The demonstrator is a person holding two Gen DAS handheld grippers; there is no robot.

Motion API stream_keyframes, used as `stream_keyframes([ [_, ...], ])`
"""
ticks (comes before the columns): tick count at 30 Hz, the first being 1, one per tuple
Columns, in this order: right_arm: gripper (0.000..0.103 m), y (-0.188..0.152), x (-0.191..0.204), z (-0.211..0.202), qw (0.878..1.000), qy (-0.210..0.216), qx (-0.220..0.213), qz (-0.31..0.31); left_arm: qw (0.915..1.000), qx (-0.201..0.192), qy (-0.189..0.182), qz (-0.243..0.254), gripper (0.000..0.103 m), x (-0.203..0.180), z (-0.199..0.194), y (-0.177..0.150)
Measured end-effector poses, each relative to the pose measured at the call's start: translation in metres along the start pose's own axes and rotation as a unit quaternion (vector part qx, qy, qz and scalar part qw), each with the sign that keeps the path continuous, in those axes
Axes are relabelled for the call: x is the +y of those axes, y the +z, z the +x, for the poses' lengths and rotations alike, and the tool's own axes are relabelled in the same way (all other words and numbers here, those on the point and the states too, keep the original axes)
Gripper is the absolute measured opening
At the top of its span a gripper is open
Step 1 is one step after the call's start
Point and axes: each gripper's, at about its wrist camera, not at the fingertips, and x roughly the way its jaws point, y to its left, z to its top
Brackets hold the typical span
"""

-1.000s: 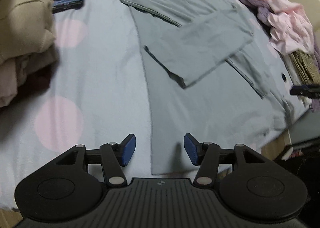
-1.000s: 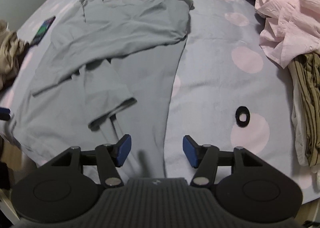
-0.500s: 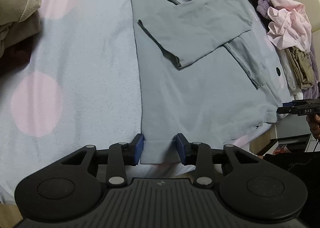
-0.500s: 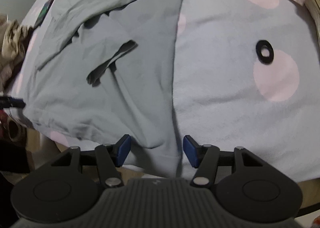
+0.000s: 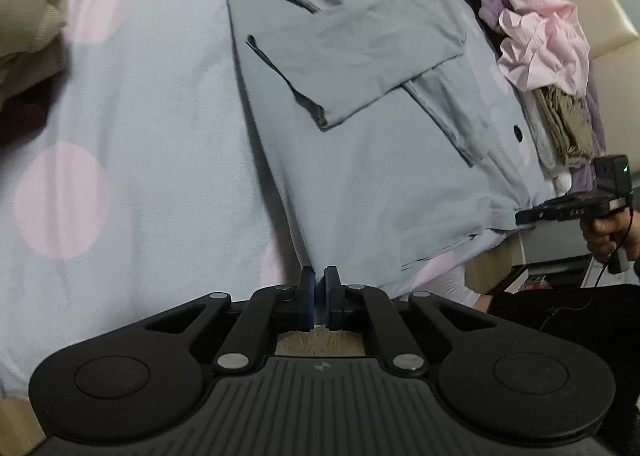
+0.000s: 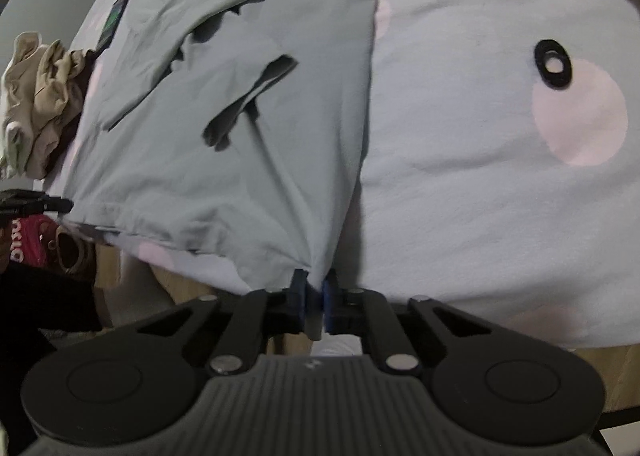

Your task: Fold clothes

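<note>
A black ring (image 6: 553, 63) lies at upper right and a heap of pink clothes (image 5: 544, 42) beyond, while my left tool (image 5: 319, 292) and right tool (image 6: 314, 296) each pinch a hem corner of the grey long-sleeved shirt (image 5: 384, 160), sleeves folded in, spread on the polka-dot bed (image 5: 132, 128).

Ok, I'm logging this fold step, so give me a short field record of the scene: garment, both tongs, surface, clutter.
garment: grey shirt, spread flat, sleeves folded in
left tongs: shut on the shirt's hem corner
right tongs: shut on the other hem corner
surface: pale blue bedsheet with pink dots
clutter: black ring, phone, beige clothes pile, pink clothes pile
</note>
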Motion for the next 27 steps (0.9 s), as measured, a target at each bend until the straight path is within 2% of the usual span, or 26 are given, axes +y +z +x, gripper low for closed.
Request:
stream_keyframes([
  [4,0.008,-0.001,0.010,-0.019,0.997,0.079,-0.013,-0.023,1.0000,0.007,-0.007,0.001,0.002,0.005,-0.020,-0.007],
  [5,0.008,-0.001,0.012,-0.020,0.996,0.080,-0.010,-0.029,0.9999,0.013,-0.005,0.000,0.002,0.008,-0.020,-0.010],
  [9,0.008,-0.004,0.015,-0.006,0.997,0.057,0.023,-0.037,0.9988,0.048,0.010,-0.010,0.002,0.017,-0.008,-0.015],
  [13,0.008,-0.008,0.018,0.017,0.996,0.030,0.068,-0.044,0.9963,0.080,0.029,0.012,0.001,0.012,0.007,-0.021],
  [15,0.008,-0.009,0.021,0.021,0.995,0.030,0.075,-0.051,0.9960,0.084,0.030,0.013,0.001,0.011,0.009,-0.023],
  [18,0.008,-0.007,0.021,0.022,0.997,0.009,0.057,-0.048,0.9959,0.082,0.036,0.011,0.001,0.013,0.010,-0.024],
  [20,0.019,-0.006,0.020,0.021,0.998,-0.009,0.045,-0.047,0.9960,0.079,0.042,0.007,0.002,0.015,0.009,-0.024],
  [22,0.045,-0.004,0.019,0.019,0.998,-0.034,0.035,-0.050,0.9959,0.076,0.049,0.004,0.005,0.017,0.008,-0.024],
  [24,0.047,-0.003,0.018,0.017,0.997,-0.049,0.027,-0.051,0.9958,0.073,0.055,0.001,0.020,0.020,0.008,-0.023],
  [27,0.047,-0.002,0.014,0.012,0.998,-0.047,0.017,-0.046,0.9955,0.068,0.065,-0.004,0.023,0.023,0.007,-0.023],
])
